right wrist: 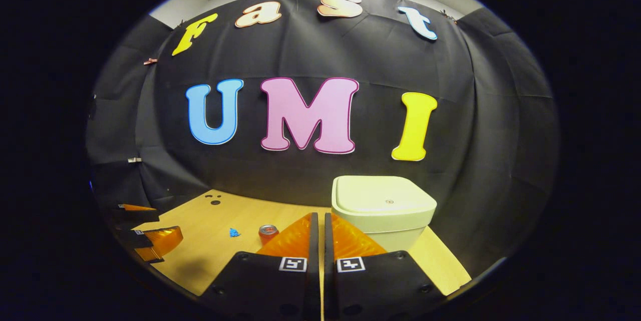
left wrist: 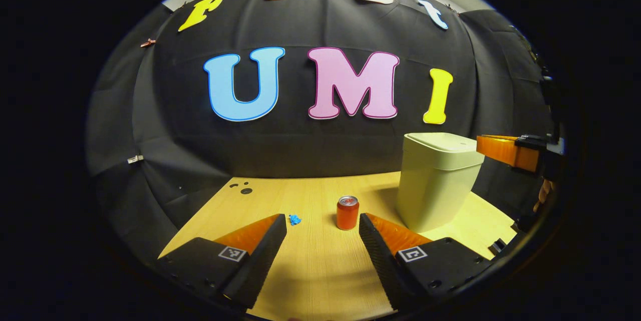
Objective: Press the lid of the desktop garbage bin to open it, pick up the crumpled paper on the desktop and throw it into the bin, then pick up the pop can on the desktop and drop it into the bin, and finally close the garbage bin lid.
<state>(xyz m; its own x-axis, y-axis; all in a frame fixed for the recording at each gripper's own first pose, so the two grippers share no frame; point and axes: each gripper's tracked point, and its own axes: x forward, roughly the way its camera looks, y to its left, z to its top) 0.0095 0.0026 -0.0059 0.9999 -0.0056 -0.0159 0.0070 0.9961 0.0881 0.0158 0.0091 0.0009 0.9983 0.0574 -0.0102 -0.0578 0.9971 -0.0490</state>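
Unlabelled bin (right wrist: 383, 206) lid shut, unreadable can (left wrist: 347, 213) upright

Recording booth — black cloth wall (right wrist: 491, 125), wooden desktop (left wrist: 310, 261).

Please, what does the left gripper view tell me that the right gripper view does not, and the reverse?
Left gripper view: the left gripper stands open, with the pop can on the table ahead of the gap. The bin is seen from its side, and the right gripper hangs level with the bin's closed lid.

Right gripper view: the lid's top is seen from above, with a small round mark in its middle. This gripper's own fingers are shut.

Both: the wooden table, the can, the blue crumpled paper, the bin.
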